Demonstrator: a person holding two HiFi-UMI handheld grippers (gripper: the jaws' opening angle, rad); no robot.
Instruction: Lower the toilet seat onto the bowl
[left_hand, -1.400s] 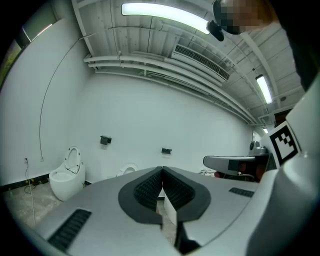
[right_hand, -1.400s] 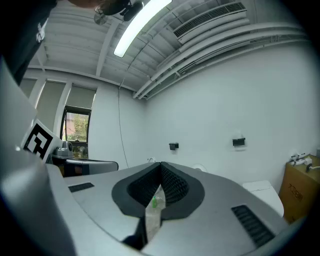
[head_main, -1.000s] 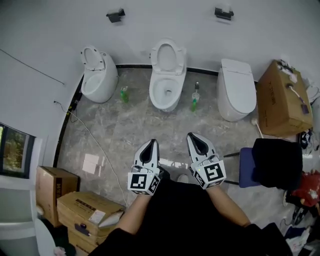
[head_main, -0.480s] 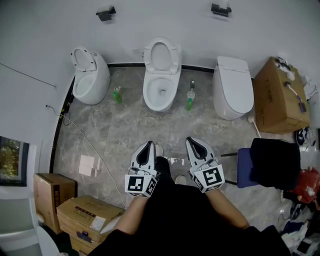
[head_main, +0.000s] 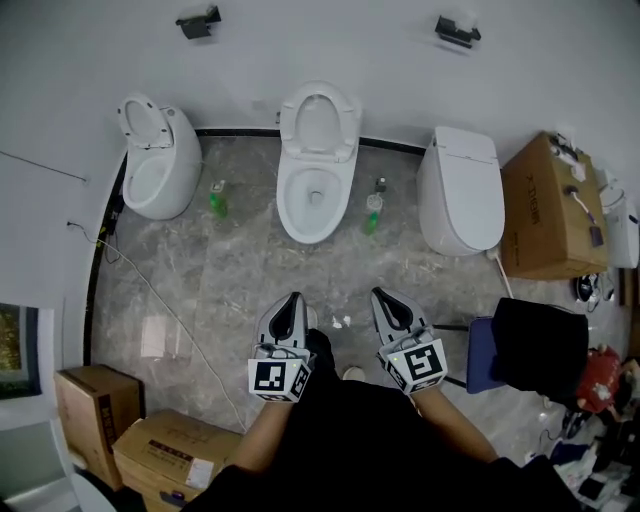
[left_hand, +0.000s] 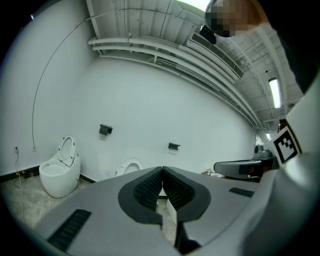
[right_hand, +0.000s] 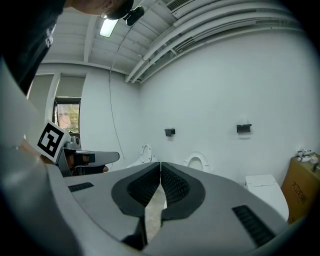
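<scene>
Three white toilets stand along the far wall. The middle toilet (head_main: 316, 190) has its seat (head_main: 320, 120) raised against the wall; the same seat (left_hand: 132, 166) (right_hand: 198, 161) shows in both gripper views. The left toilet (head_main: 155, 165) also has its seat up, and the right toilet (head_main: 460, 190) has its lid down. My left gripper (head_main: 293, 298) (left_hand: 161, 169) and right gripper (head_main: 381, 294) (right_hand: 160, 164) are held side by side near my body, well short of the toilets. Both are shut with nothing between the jaws.
Green bottles (head_main: 217, 198) (head_main: 372, 213) stand on the floor either side of the middle toilet. A large cardboard box (head_main: 540, 205) sits at the right, a blue chair with black cloth (head_main: 540, 345) nearer me, more boxes (head_main: 170, 450) at lower left. A cable (head_main: 150, 290) crosses the floor.
The toilets have drifted left and grown slightly in the head view as I came nearer. Both grippers stay shut and keep their place in front of me.
</scene>
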